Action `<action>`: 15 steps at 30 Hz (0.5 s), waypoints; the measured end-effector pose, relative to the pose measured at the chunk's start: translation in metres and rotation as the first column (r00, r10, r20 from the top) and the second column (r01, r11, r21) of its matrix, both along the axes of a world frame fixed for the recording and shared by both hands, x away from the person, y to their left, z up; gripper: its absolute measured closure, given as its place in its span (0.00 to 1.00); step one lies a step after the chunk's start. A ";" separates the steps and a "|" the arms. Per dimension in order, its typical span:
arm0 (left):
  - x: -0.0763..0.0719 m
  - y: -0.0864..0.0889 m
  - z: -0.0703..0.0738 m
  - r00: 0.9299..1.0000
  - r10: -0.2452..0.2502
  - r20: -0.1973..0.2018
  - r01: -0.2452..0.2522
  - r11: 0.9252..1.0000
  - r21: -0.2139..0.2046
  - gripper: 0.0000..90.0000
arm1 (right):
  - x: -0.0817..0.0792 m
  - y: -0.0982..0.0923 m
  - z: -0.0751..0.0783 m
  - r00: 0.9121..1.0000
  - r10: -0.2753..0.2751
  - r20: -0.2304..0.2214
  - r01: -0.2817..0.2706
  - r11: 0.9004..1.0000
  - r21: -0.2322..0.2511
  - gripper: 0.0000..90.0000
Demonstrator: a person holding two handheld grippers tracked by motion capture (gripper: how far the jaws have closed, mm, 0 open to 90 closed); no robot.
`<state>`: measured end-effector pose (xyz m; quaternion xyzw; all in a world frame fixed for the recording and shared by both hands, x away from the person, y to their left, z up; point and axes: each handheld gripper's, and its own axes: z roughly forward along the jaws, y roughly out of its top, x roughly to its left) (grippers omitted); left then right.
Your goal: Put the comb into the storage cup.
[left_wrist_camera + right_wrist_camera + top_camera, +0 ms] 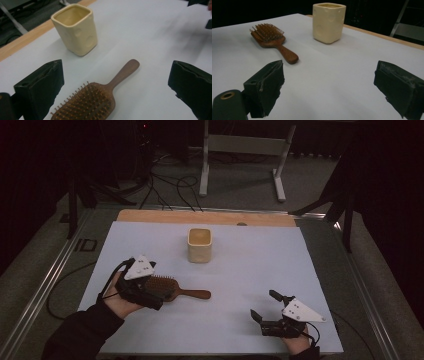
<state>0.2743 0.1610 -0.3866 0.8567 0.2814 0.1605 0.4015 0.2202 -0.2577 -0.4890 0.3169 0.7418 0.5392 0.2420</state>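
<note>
While our left gripper (pixel 150 287) hovers over brush head, fingers (pixel 40 87) spread wide, gripping nothing, hairbrush (pixel 175 290) lies flat on counter (pixel 240 270), bristles up, just ahead between them. Long axis runs across counter, handle toward our right gripper (pixel 264 306), which sits well apart, fingers (pixel 265 83) likewise open, empty. We count one hairbrush, one cream cup (pixel 199 245) beyond, upright.

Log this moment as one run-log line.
left gripper: open, over hairbrush head, not gripping | right gripper: open, apart | hairbrush: flat, bristles up | cup: upright, beyond brush
</note>
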 end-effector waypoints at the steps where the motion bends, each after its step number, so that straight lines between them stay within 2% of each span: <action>1: 0.000 0.000 0.000 1.000 0.000 0.000 0.000 1.000 0.000 0.01 | 0.000 0.000 0.000 1.000 0.000 0.000 0.000 1.000 0.000 0.10; 4: 0.005 -0.014 -0.008 1.000 -0.014 -0.019 0.014 1.000 0.008 0.02 | 0.001 0.003 -0.003 1.000 0.008 -0.004 -0.009 1.000 -0.030 0.10; 5: 0.007 -0.017 -0.010 0.999 -0.031 -0.032 0.031 1.000 0.004 0.02 | 0.002 0.003 -0.003 1.000 0.010 -0.007 -0.010 1.000 -0.017 0.10; 7: 0.009 -0.024 -0.013 0.999 -0.032 -0.028 0.033 0.999 0.016 0.02 | 0.001 0.002 -0.003 1.000 0.000 -0.004 0.000 1.000 -0.003 0.10; 15: 0.020 -0.038 -0.019 0.997 -0.034 -0.068 0.036 0.999 0.020 0.07 | 0.002 0.000 -0.003 1.000 0.003 -0.004 -0.003 1.000 -0.002 0.10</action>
